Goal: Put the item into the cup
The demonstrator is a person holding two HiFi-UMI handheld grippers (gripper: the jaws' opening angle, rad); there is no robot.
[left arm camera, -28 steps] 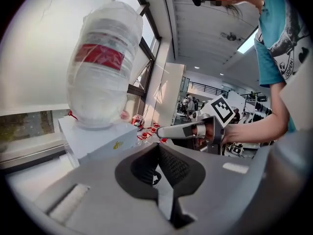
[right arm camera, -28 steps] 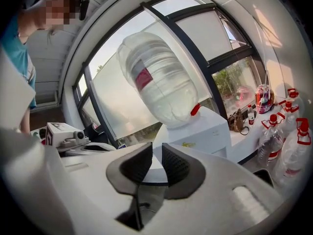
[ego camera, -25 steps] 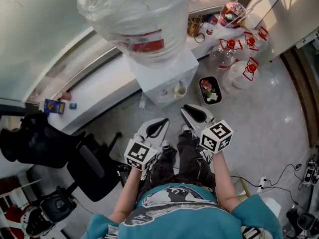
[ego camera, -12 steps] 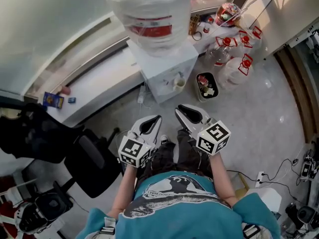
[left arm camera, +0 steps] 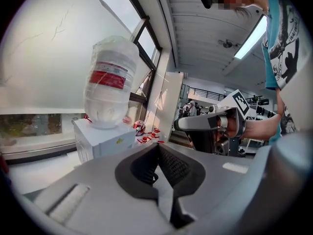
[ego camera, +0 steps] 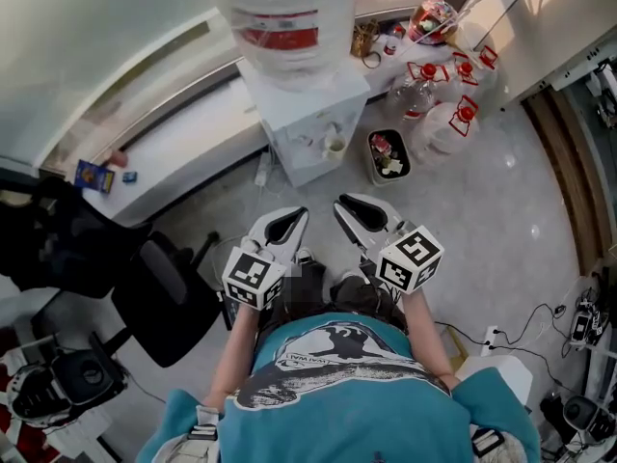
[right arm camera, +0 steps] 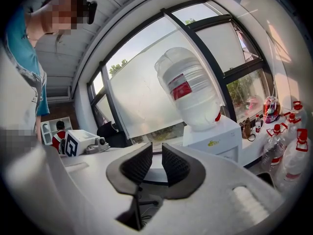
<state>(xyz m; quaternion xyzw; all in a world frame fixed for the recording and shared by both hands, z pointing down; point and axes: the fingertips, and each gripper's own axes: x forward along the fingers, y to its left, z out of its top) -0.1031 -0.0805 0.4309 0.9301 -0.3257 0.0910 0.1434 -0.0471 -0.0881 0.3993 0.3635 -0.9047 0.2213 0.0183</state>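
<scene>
A small pale cup stands in the tap recess of a white water dispenser, which carries a big upturned bottle. Both grippers hang in front of the person's body, well short of the dispenser. My left gripper is shut, its pads touching at the tips with nothing between them. My right gripper stands open by a narrow gap and is empty. No loose item shows in either gripper. The dispenser lies ahead and to the right in the right gripper view.
A dark bin with rubbish stands on the floor right of the dispenser. Several clear jugs with red caps crowd the corner behind it. A white window ledge runs left, and a black office chair stands at the left.
The dispenser, bin and jugs have slid up and left in the head view. Both grippers keep their pose in front of the body, jaws unchanged.
</scene>
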